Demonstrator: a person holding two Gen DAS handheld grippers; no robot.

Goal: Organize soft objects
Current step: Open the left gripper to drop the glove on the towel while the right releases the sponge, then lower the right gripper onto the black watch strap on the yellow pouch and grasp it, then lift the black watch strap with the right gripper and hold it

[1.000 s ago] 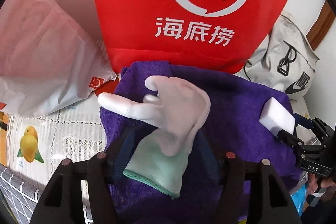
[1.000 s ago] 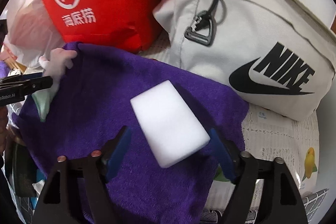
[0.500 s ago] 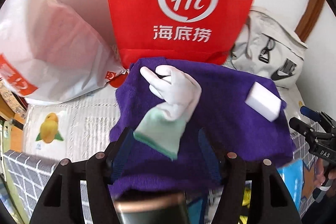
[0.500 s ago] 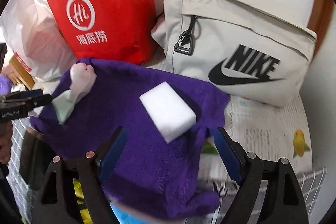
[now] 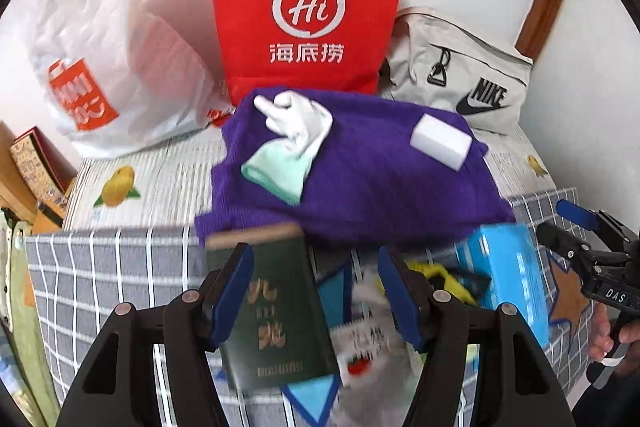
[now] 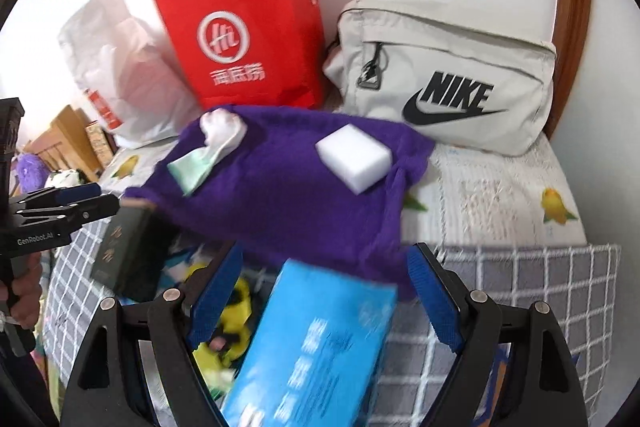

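A purple towel (image 5: 360, 183) lies spread on the table; it also shows in the right wrist view (image 6: 288, 195). On it rest a white glove with a green cuff (image 5: 292, 139), also seen from the right (image 6: 208, 151), and a white sponge block (image 5: 440, 141), also seen from the right (image 6: 354, 157). My left gripper (image 5: 316, 291) is open and empty, pulled back from the towel. My right gripper (image 6: 324, 291) is open and empty, also back from the towel.
A red paper bag (image 5: 308, 11), a white plastic bag (image 5: 104, 67) and a beige Nike bag (image 6: 444, 75) stand behind the towel. In front lie a dark green box (image 5: 272, 311), a blue box (image 6: 316, 347), yellow items and a grey checked cloth (image 6: 520, 279).
Both grippers have let go and pulled back and up from the towel. The glove and the sponge stay lying on it. The boxes in front have come into view.
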